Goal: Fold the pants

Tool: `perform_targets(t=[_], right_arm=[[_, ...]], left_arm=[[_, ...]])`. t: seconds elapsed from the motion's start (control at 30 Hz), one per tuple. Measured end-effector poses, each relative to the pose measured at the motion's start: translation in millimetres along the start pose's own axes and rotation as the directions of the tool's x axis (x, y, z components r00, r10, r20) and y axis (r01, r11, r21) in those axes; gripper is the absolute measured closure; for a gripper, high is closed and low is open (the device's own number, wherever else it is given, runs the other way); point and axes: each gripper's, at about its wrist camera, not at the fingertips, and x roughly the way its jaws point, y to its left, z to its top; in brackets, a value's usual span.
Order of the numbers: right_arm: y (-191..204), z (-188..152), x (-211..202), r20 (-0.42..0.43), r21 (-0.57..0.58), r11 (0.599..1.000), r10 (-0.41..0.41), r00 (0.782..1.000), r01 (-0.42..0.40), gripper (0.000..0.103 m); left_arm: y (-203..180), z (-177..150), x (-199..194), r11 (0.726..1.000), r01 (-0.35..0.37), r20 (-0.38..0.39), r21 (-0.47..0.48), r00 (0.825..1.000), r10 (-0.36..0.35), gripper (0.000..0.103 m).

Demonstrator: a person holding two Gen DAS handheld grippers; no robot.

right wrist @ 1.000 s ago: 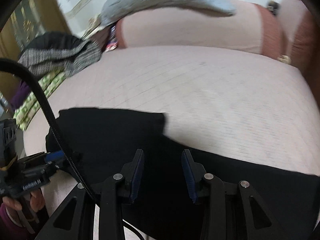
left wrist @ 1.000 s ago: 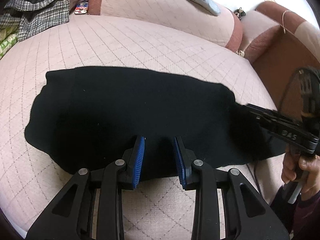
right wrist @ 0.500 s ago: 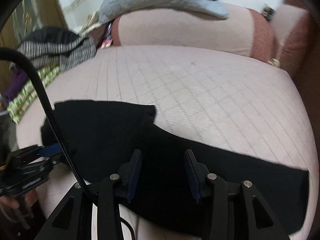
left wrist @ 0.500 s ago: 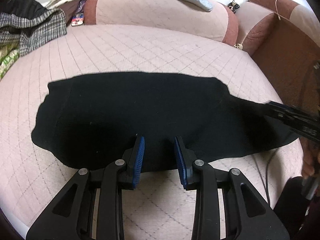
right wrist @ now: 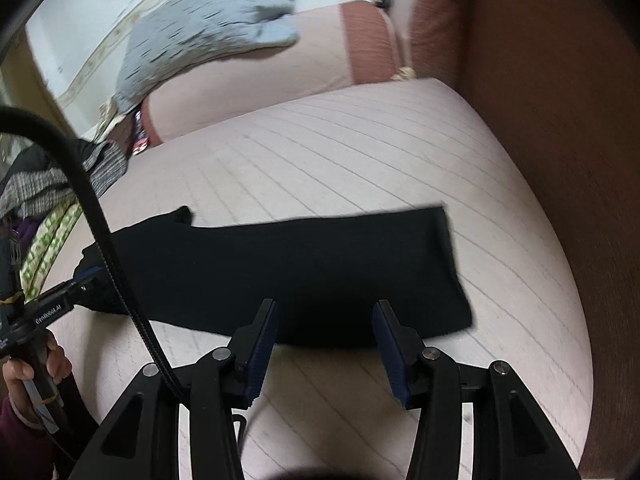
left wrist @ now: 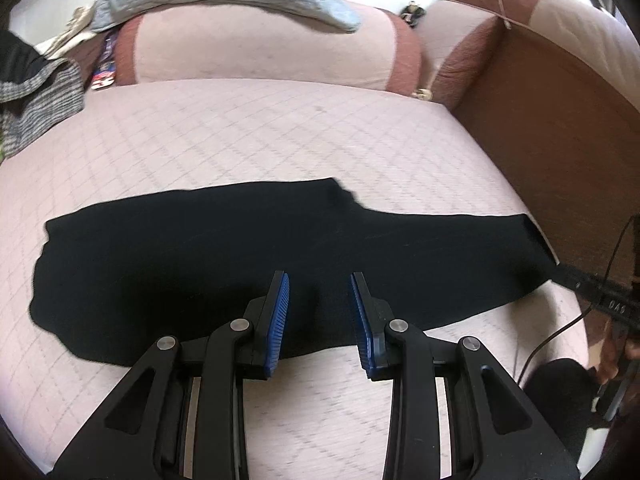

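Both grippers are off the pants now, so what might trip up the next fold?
The black pants lie long across the quilted sofa seat. The leg end lies close to the brown armrest, so the right gripper may bump it. The open left gripper hovers mid-edge; grabbing there could bunch the fabric.

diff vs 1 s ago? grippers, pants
The right gripper has swung along the black pants toward the leg cuff, which now lies ahead of it, and its jaws have just been opening with nothing between them. The left gripper pulled back a little, empty, its gap unchanged. The pants stay flat on the pink cushion.
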Motion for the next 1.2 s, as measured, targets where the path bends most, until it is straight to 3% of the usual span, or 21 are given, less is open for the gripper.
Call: perform_targets(t=[0.23,0.4,0.63,0.73,0.87,0.97,1.1,1.13,1.2], right_arm=[[-31.3,-25.0,-2.3,-0.009,0.093,0.996,0.018,1.0,-0.017,0.054],[-38.9,-31.9,-1.9,0.01,0.12,0.991,0.055,0.998,-0.056,0.054],[-54.5,-32.3,11.1,0.014,0.092,0.987,0.133,0.991,-0.133,0.052],[-64.3,-31.8,17.8,0.034,0.089,0.975,0.2,0.979,-0.203,0.05],[-69.9,-31.3,24.2,0.062,0.074,0.962,0.26,0.964,-0.265,0.045],[-70.9,-30.4,28.4,0.08,0.055,0.953,0.293,0.953,-0.298,0.038],[-72.9,-29.2,32.6,0.098,0.038,0.944,0.324,0.941,-0.329,0.038],[-74.0,-28.8,33.8,0.103,0.037,0.941,0.33,0.938,-0.335,0.038],[-75.5,-27.6,35.6,0.115,0.04,0.937,0.34,0.933,-0.346,0.038]], left_arm=[[-26.1,8.8,22.1,0.997,0.077,-0.062,0.021,0.995,-0.076,0.073],[-60.2,27.2,46.5,0.982,0.178,-0.128,0.062,0.977,-0.17,0.073],[-131.2,58.5,96.8,0.926,0.339,-0.242,0.165,0.924,-0.295,0.073],[-170.8,69.2,129.2,0.879,0.422,-0.347,0.221,0.876,-0.334,0.073],[-211.7,79.9,163.1,0.849,0.433,-0.397,0.303,0.867,-0.3,0.073],[-235.3,89.9,179.2,0.819,0.461,-0.407,0.34,0.858,-0.314,0.073],[-265.0,99.4,201.3,0.788,0.525,-0.47,0.321,0.811,-0.349,0.073],[-269.0,99.1,201.4,0.781,0.534,-0.475,0.324,0.806,-0.354,0.071],[-284.2,96.3,203.7,0.75,0.566,-0.492,0.343,0.788,-0.369,0.048]])
